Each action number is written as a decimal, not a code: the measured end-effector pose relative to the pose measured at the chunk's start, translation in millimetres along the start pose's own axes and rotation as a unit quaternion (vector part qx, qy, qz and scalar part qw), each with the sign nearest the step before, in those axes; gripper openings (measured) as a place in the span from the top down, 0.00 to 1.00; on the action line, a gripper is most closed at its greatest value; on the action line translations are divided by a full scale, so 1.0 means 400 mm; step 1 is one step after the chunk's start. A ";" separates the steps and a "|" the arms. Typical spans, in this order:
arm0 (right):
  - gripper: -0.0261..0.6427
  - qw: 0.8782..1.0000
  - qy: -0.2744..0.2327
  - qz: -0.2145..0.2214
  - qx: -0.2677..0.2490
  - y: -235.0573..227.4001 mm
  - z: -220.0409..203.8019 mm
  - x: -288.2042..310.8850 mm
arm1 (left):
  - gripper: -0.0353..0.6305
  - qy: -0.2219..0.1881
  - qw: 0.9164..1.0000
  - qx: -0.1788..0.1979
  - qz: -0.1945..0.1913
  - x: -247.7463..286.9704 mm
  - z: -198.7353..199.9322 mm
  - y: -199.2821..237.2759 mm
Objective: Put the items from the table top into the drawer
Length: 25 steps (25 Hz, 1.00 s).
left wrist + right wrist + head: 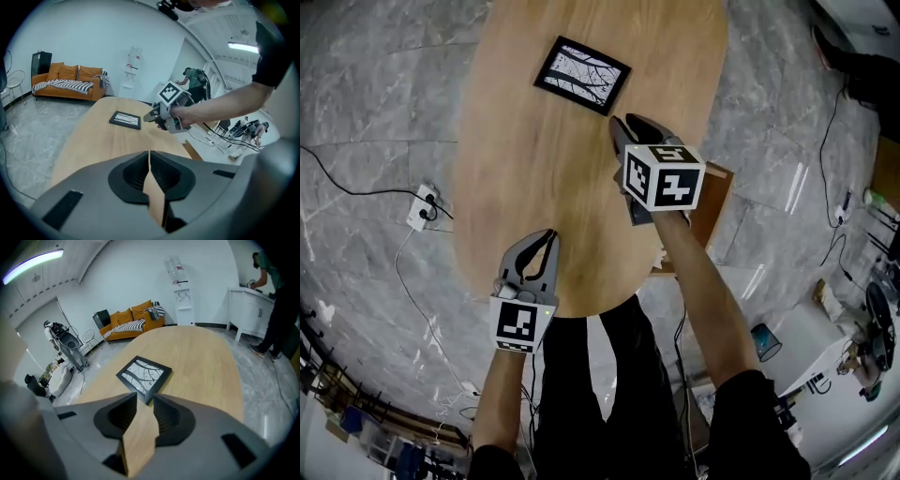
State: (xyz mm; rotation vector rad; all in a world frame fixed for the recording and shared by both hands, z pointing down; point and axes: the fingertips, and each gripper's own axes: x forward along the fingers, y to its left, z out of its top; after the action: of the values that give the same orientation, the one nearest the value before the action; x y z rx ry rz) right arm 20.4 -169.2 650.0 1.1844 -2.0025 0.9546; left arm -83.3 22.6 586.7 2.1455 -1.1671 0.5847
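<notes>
A black picture frame (582, 76) with a branch print lies flat on the far part of the oval wooden table (516, 187). My right gripper (623, 124) hovers just short of the frame's near corner, open with nothing between its fingers. In the right gripper view the frame (144, 374) sits right ahead of the parted jaws (145, 398). My left gripper (547, 236) is over the table's near edge, shut and empty. In the left gripper view its jaws (149, 153) meet, and the frame (125, 119) and the right gripper (149, 117) lie beyond. A brown wooden drawer (714, 199) juts out at the table's right edge.
A power strip (422, 208) and cables lie on the marble floor left of the table. An orange sofa (70, 79) stands far off. A water dispenser (180, 291) is against the wall, and a person (265, 273) stands at a white cabinet (251, 310).
</notes>
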 end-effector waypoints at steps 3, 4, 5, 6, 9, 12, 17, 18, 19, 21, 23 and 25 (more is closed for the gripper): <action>0.73 1.000 0.006 -0.023 0.010 -0.012 0.028 0.048 | 0.91 0.000 1.000 -0.004 0.002 -0.016 -0.007 0.016; 0.73 0.999 0.009 -0.030 0.017 -0.017 0.035 0.064 | 0.91 0.000 1.000 -0.006 0.004 -0.021 -0.011 0.022; 0.73 0.999 0.012 -0.035 0.023 -0.022 0.040 0.079 | 0.91 0.000 1.000 -0.009 0.006 -0.027 -0.014 0.027; 0.72 0.999 0.016 -0.041 0.028 -0.027 0.044 0.092 | 0.91 0.000 1.000 -0.011 0.008 -0.033 -0.018 0.033; 0.73 0.996 0.027 -0.067 0.045 -0.055 0.047 0.125 | 0.91 -0.002 1.000 -0.017 0.016 -0.048 -0.027 0.054; 0.73 0.993 0.035 -0.077 0.086 -0.077 0.039 0.153 | 0.91 -0.004 0.999 -0.026 0.021 -0.064 -0.037 0.072; 0.79 0.986 0.052 -0.087 0.130 -0.096 0.019 0.149 | 0.91 -0.002 0.999 -0.029 0.019 -0.077 -0.046 0.058; 0.80 0.985 0.050 -0.087 0.139 -0.098 0.019 0.142 | 0.91 -0.002 0.999 -0.032 0.020 -0.080 -0.046 0.054; 0.80 0.984 0.049 -0.087 0.147 -0.100 0.021 0.138 | 0.91 -0.002 0.999 -0.034 0.021 -0.082 -0.045 0.051; 0.82 0.983 0.047 -0.086 0.157 -0.102 0.022 0.137 | 0.91 -0.001 0.999 -0.036 0.021 -0.081 -0.045 0.050; 0.85 0.982 0.047 -0.089 0.161 -0.105 0.021 0.138 | 0.91 0.001 0.999 -0.033 0.018 -0.078 -0.044 0.050; 0.85 0.981 0.039 -0.094 0.164 -0.112 0.022 0.126 | 0.91 0.003 1.000 -0.028 0.013 -0.073 -0.041 0.043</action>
State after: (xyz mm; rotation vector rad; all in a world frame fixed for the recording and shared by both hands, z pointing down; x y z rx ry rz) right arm 39.0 -214.6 697.1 1.4583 -1.6792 1.2442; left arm -114.6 43.8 585.0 2.0833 -1.1960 0.5638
